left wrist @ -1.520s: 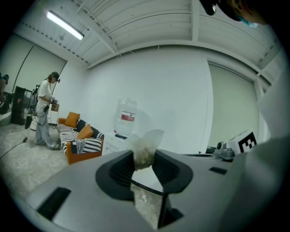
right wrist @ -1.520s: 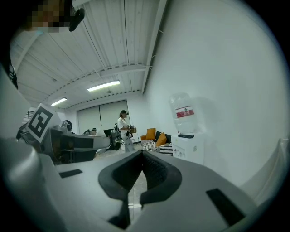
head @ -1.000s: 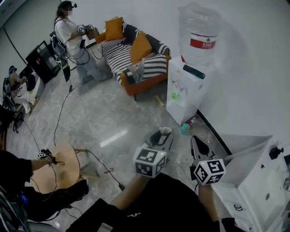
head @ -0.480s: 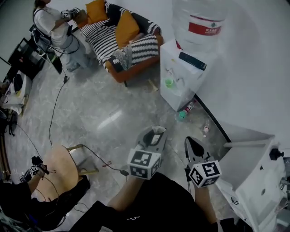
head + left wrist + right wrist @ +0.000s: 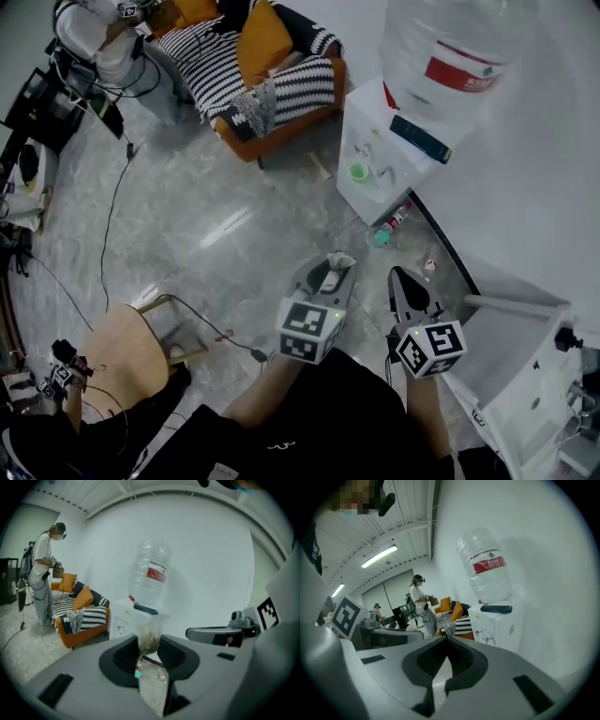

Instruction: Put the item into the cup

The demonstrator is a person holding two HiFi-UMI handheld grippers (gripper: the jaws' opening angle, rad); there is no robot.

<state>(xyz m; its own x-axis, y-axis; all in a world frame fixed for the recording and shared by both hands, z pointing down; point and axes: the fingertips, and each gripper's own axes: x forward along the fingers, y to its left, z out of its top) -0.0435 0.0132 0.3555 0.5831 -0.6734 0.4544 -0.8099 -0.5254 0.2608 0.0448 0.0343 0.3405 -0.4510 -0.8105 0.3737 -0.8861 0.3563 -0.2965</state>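
**A:** What do the two grippers hold?

**B:** The left gripper [image 5: 149,642] pinches a small clear packet [image 5: 149,631] with brownish bits inside. Its jaws stand a narrow way apart with the packet squeezed between them, the top sticking up past the tips. The right gripper [image 5: 447,640] has its jaws pressed together with nothing between them.

**A:** Where are they in the room?

**B:** From the head view, both are held out over a grey marble floor [image 5: 216,234], side by side and apart, the left gripper [image 5: 336,266] to the left of the right gripper [image 5: 397,276].

**A:** What lies ahead of them?

**B:** A white water dispenser [image 5: 380,178] against the wall, with a large clear bottle [image 5: 455,56] on top and a small green cup [image 5: 358,172] in its front recess. The packet is well apart from it. Further left is an orange sofa [image 5: 267,94] with striped cushions.
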